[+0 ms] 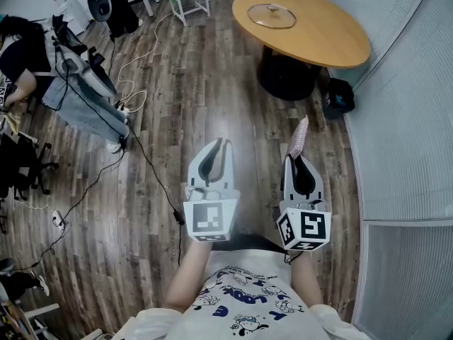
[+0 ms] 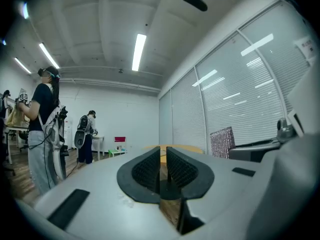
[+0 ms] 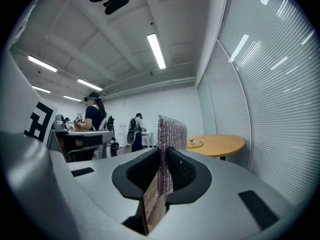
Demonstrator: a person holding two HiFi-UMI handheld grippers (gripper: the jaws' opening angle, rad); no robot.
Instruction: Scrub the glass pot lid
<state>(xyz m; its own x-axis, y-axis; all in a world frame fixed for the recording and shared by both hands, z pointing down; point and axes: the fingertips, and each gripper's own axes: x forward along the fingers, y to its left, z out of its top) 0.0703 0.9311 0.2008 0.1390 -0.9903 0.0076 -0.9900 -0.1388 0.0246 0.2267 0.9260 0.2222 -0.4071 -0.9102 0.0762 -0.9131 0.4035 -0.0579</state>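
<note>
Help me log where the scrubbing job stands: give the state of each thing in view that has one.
left gripper: shut, nothing between its jaws.
right gripper: shut on the scrub pad.
scrub pad: upright, clamped low, its top sticking out past the jaws.
glass pot lid: lying flat on the round table, knob up, untouched, far from both grippers.

On your right gripper (image 3: 161,155), matt black ribbed pads (image 3: 183,171) pinch a rough, glinting silvery-pink mesh scouring cloth (image 3: 172,131). Beyond the fingertips, a glossy glass pot lid (image 1: 272,15) lies on a smooth round wooden table (image 1: 333,37).
</note>
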